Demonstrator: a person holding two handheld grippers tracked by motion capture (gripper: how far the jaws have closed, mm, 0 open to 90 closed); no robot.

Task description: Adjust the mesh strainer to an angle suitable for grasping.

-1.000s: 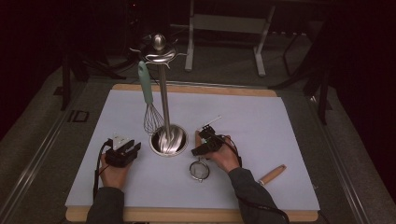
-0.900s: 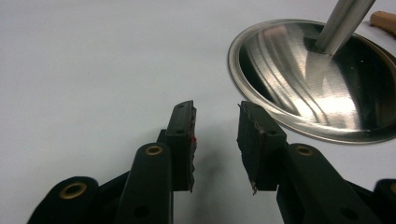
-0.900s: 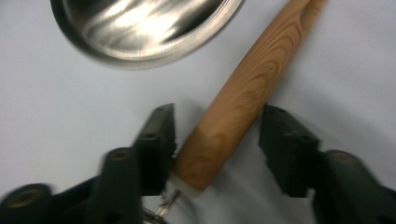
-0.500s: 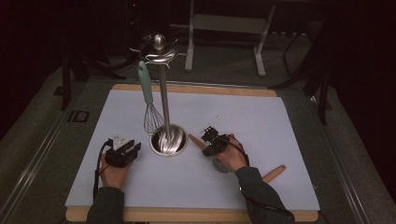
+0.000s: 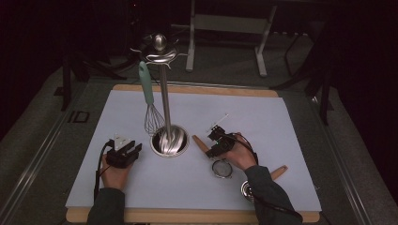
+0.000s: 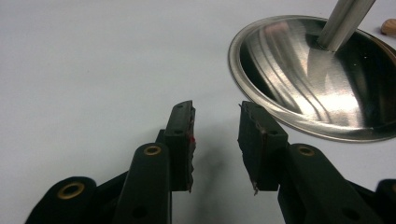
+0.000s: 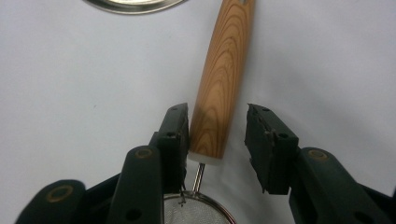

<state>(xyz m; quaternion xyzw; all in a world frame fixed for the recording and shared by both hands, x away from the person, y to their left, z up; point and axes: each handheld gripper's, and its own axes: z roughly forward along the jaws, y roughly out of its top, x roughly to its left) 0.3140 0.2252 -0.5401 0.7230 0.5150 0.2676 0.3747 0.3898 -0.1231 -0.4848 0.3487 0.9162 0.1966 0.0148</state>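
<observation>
Nearest the front edge of the white mat (image 5: pixel 281 117), the person's two hands are holding their grippers low over it. The right gripper (image 7: pixel 217 128) is hovering over a small mesh strainer (image 5: pixel 222 168); its jaws have just been opening and are standing apart, the strainer's wooden handle (image 7: pixel 224 84) lying between them, close against one pad but not clamped. Another wooden handle (image 5: pixel 279 172) is lying nearer the mat's right edge. The left gripper (image 6: pixel 215 140) is resting near the front left, jaws apart over bare mat. Between the grippers, mid-mat, a steel utensil stand (image 5: pixel 170 140) is rising, with a teal-handled whisk (image 5: pixel 151 105) hanging from its top.
</observation>
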